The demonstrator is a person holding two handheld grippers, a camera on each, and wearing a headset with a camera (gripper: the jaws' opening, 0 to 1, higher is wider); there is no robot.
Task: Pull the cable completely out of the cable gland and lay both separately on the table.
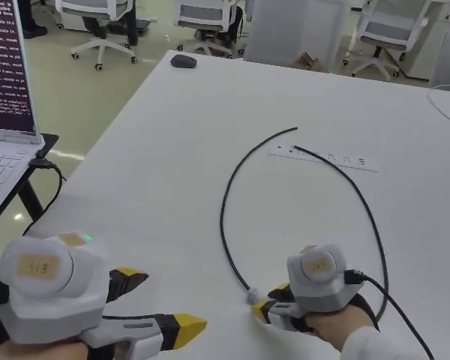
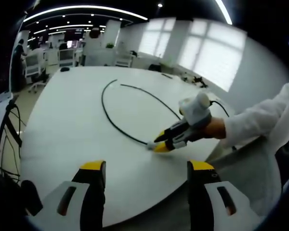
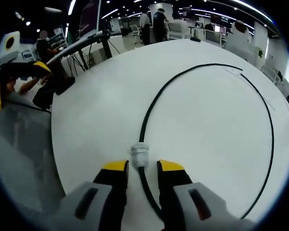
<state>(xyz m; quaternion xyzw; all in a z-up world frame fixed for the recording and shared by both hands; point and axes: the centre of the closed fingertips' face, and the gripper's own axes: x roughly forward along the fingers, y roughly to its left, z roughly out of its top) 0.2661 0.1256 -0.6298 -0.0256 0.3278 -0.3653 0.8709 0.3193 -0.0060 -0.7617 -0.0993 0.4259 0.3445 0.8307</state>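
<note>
Looking down in the head view, we see the table (image 1: 157,150) with the cable (image 1: 225,195) lying on it in a wide open loop. Both of its arcs run up toward a white strip (image 1: 324,158) at upper right of centre. The gland (image 3: 139,155) is still on the cable, a small white piece at the near end of the loop, low in the frame and resting on the table.

Our right gripper (image 3: 143,166) sits right behind the gland. Its jaws stand only a little apart, one on each side of the cable, which passes between them. In the right gripper view a thin gap shows on either side of the cable, so we do not see the jaws pinching it. The yellow tips are just short of the gland, very close to it.

Our left gripper (image 1: 165,302) is at lower left of the head view, well apart from the cable and gland. Its jaws are spread wide with nothing between them.

A laptop (image 1: 4,112) stands at the left edge, a dark mouse (image 1: 184,61) lies near the table's far corner at upper centre, and chairs (image 1: 97,22) stand beyond it.
</note>
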